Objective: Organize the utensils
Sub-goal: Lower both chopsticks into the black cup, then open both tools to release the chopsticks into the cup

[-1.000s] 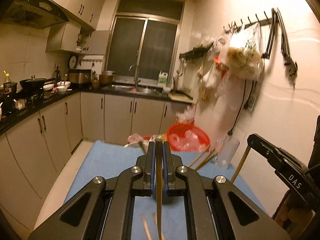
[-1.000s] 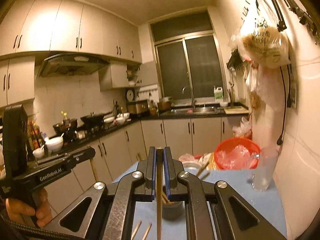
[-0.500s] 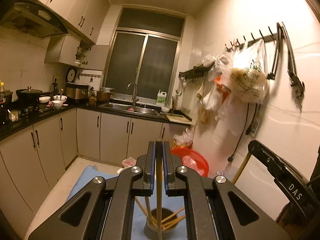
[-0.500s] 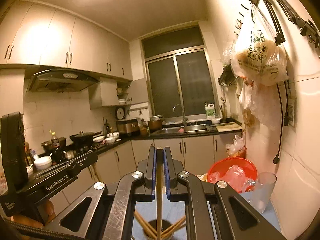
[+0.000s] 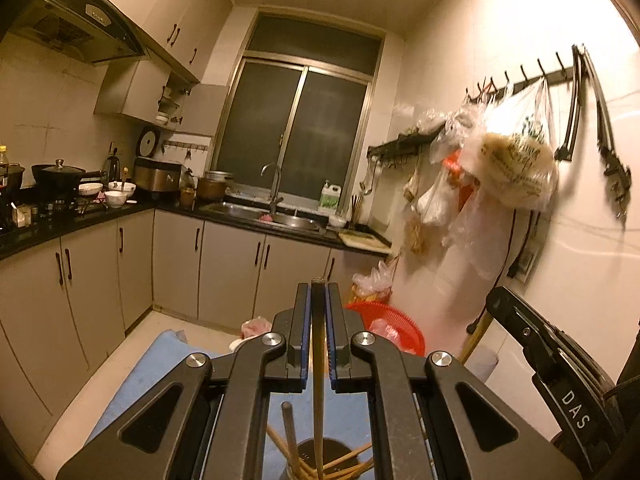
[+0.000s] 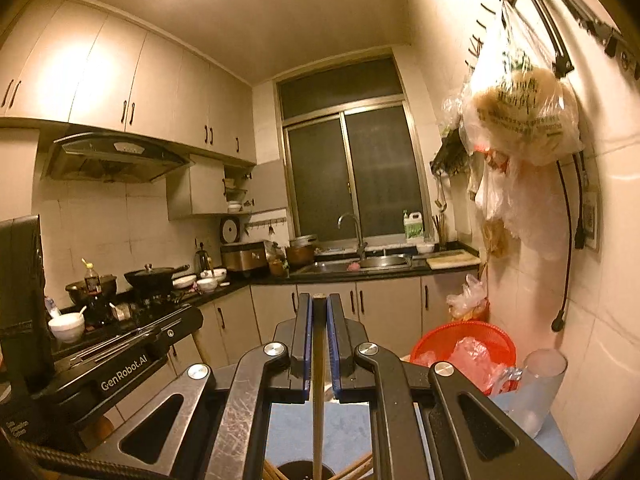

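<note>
Both grippers, left (image 5: pixel 318 320) and right (image 6: pixel 319 332), each pinch one chopstick (image 5: pixel 318 400) upright, now above the dark holder (image 5: pixel 312 456); only the right view shows the plastic cup (image 6: pixel 538 388).

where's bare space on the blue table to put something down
Bare blue mat runs along the table's left side, between the floor edge and the left gripper. A smaller patch lies beside the clear cup. It is crowded at the chopstick holder and the far end by the red basket.
</note>
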### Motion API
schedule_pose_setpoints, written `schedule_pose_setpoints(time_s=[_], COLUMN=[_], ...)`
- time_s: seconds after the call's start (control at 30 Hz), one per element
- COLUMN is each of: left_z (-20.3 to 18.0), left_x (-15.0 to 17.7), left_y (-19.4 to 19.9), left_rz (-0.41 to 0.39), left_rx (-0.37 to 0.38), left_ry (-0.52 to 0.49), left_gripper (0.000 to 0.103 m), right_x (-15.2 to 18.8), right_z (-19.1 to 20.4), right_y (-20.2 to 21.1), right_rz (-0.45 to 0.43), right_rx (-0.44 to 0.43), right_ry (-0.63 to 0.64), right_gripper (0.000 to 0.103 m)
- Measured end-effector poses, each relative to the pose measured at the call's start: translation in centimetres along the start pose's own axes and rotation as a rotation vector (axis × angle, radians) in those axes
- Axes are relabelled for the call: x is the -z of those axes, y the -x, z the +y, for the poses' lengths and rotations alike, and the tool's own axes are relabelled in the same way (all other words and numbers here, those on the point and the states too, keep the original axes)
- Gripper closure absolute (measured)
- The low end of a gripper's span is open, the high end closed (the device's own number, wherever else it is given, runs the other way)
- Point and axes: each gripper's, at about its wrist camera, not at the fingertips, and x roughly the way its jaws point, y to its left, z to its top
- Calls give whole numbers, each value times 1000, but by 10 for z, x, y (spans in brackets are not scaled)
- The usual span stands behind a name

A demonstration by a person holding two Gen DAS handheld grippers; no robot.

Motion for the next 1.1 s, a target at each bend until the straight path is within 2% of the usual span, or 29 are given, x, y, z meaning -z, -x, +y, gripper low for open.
schedule_pose_setpoints(time_s=[0.23,0.5,0.9,1.1], left_z=[7,10,10,7], left_x=[20,47,63,66], left_y=[-9,-9,-6,-4], left_rz=[52,125,219,225], left_rx=[-13,-30,-60,-68], left_ry=[0,0,-16,-37], left_gripper=[97,97,96,96], right_x=[22,44,62,73], right_z=[-11,-13,-23,-23], right_y=[-10,-1,4,1], right_rz=[70,131,214,256], right_rx=[-5,-13,2,13], right_ry=[-38,-34,-53,-40], right_gripper=[96,95,94,94])
